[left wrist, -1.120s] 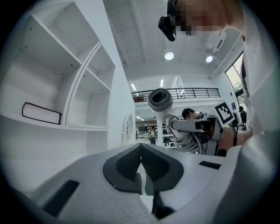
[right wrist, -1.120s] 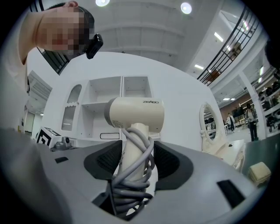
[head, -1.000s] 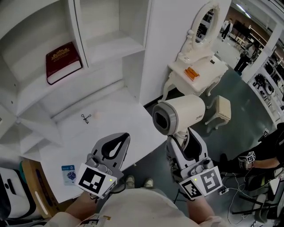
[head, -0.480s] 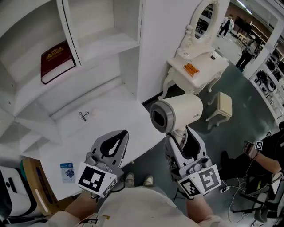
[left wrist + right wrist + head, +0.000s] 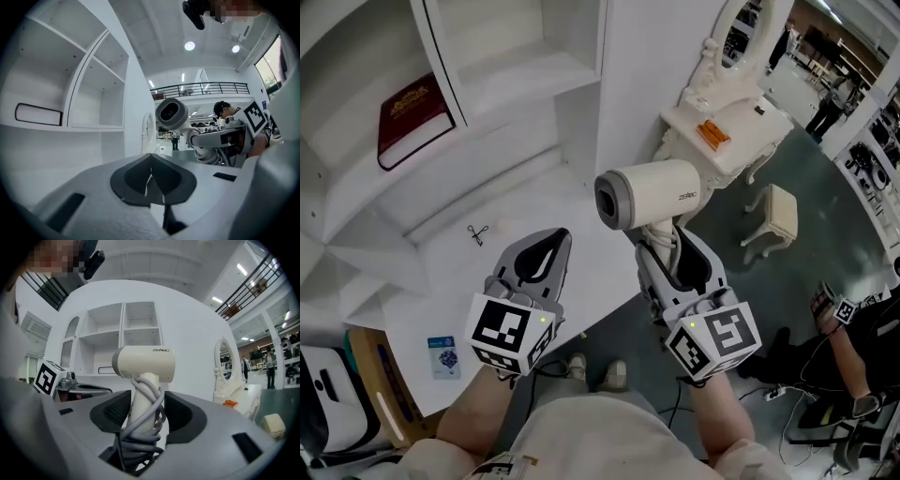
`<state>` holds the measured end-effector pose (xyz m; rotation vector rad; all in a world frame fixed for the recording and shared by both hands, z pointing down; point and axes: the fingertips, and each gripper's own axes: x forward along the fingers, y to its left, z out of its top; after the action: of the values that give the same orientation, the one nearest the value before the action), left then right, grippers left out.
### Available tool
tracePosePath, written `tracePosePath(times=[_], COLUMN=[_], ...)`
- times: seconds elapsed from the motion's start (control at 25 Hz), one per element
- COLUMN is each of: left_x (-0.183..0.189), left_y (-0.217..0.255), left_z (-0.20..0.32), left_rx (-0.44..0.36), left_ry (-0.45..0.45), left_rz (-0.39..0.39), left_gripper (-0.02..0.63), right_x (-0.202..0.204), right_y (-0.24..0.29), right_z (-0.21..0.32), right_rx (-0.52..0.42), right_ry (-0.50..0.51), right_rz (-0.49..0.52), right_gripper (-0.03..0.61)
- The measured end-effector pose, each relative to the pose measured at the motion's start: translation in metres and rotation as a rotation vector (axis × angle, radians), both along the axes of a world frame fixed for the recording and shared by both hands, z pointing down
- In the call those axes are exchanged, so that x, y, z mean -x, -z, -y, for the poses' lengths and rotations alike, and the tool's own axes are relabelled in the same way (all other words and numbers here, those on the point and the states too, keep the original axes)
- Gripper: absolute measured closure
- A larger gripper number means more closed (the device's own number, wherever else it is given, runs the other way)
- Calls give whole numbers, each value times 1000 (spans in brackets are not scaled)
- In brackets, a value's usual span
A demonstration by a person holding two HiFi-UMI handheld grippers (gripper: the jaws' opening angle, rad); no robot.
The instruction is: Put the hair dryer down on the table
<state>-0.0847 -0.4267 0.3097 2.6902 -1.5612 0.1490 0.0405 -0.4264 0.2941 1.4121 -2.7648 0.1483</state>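
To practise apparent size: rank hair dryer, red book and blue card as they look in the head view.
1. hair dryer, though nearer the camera, so barely ahead
2. red book
3. blue card

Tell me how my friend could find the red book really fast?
Look at the big white shelf unit behind the white table. In its left compartment, the book lies flat by itself. It is the only dark red thing there, with gold decoration on its cover, while everything around it is white.
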Motion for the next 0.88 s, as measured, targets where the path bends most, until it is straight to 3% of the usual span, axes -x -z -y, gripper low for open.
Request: tracePosePath(times=[0.2, 0.44, 0.68, 0.88], left_x=[3, 1, -3, 5], left_y=[-36, -105, -194, -257], left_z=[17, 47, 71, 91], left_rx=[58, 153, 326, 417], left_ry=[5, 9, 7, 52], left_rz=[-79, -85, -87, -102], left_gripper=[600, 600, 600, 599], right_x=[10, 17, 10, 7], right_y=[-41, -112, -213, -288], right_z=[27, 70, 95, 109], right_rx=[92, 174, 350, 463], right_ry=[-29, -48, -87, -102], right_rz=[-41, -99, -131, -166], right_gripper=[354, 367, 368, 368])
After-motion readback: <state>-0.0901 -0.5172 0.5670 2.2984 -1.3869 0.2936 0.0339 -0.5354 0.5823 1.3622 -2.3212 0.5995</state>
